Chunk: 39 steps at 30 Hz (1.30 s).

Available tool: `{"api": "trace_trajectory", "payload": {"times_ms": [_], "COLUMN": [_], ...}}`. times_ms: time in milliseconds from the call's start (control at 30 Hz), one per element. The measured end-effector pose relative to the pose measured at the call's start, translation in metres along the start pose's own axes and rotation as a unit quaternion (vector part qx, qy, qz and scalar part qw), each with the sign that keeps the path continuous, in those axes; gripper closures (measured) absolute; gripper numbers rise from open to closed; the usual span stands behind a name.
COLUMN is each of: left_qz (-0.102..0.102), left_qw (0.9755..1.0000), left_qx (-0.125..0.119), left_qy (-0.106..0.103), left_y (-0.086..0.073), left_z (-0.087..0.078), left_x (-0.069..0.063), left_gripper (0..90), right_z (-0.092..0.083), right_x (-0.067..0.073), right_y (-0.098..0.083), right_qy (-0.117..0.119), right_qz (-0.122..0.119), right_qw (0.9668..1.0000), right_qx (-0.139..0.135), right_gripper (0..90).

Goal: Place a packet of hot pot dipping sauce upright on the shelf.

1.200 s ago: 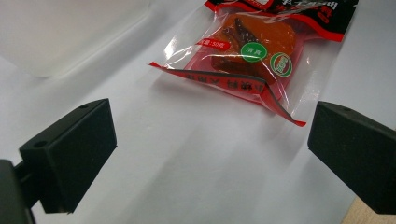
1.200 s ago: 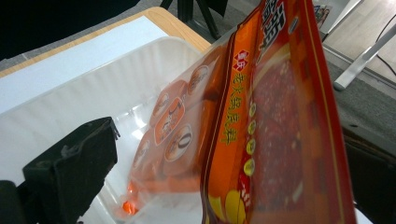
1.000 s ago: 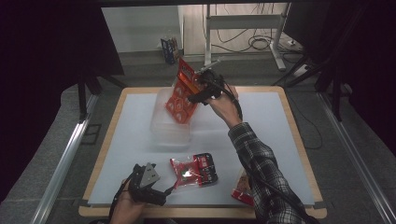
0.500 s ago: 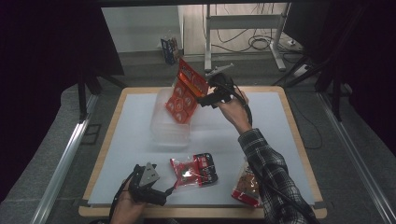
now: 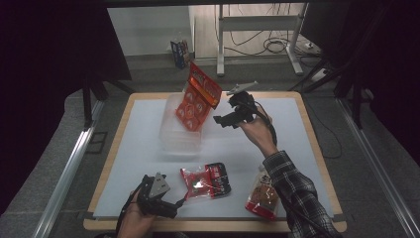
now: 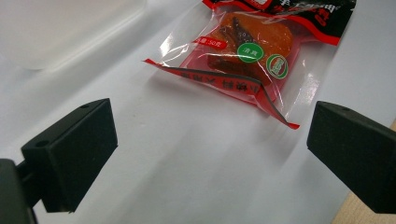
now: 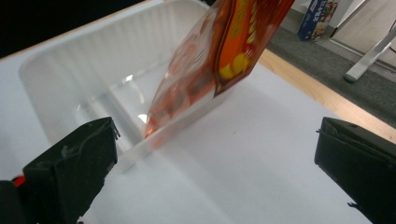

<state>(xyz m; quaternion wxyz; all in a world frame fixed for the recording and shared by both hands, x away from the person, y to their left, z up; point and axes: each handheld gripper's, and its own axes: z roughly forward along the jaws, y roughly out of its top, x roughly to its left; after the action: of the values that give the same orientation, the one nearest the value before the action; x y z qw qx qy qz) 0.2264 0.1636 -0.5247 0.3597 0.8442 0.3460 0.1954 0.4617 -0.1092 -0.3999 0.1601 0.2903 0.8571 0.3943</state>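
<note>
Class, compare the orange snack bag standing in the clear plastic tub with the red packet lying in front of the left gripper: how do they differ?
The orange snack bag stands tilted in the clear tub, leaning over its rim; the red packet lies flat on the white table. The bag is larger and opaque orange; the packet is partly see-through. Both are sealed, and neither is gripped.

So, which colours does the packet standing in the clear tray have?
Orange-red packet with yellow marks, seen best in the right gripper view.
</note>
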Motion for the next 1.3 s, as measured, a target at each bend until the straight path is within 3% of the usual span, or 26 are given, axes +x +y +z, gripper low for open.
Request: {"api": "trace_trajectory", "payload": {"times_ms": [267, 400, 533, 700, 1167, 1300], "left_qz": [0.003, 0.018, 0.019, 0.022, 0.011, -0.005], "left_qw": [1.0, 0.9997, 0.9997, 0.9995, 0.9991, 0.9995], "left_qx": [0.003, 0.006, -0.015, -0.022, -0.035, -0.017], "left_qy": [0.005, 0.016, -0.002, -0.003, -0.022, -0.027], "left_y": [0.0, -0.001, -0.001, -0.002, -0.003, -0.002], "left_z": [0.001, 0.002, 0.0, -0.001, -0.001, 0.0], "left_x": [0.0, -0.002, -0.002, 0.0, 0.003, 0.003], "left_gripper": [1.6, 1.6, 1.1, 0.9, 2.8, 2.3], "right_z": [-0.01, -0.013, -0.016, -0.021, -0.039, -0.045], "right_x": [0.009, 0.014, 0.018, 0.021, 0.034, 0.039], "right_y": [-0.021, -0.035, -0.049, -0.063, -0.081, -0.091], "right_qy": [0.005, 0.016, 0.024, 0.032, 0.034, 0.033], "right_qz": [-0.005, -0.009, -0.009, -0.007, -0.015, -0.013], "right_qw": [1.0, 0.9998, 0.9997, 0.9994, 0.9992, 0.9992], "right_qx": [-0.001, 0.004, 0.003, -0.007, -0.017, -0.018], "right_gripper": [0.0, 0.0, 0.0, 0.0, 0.0, 0.0]}}
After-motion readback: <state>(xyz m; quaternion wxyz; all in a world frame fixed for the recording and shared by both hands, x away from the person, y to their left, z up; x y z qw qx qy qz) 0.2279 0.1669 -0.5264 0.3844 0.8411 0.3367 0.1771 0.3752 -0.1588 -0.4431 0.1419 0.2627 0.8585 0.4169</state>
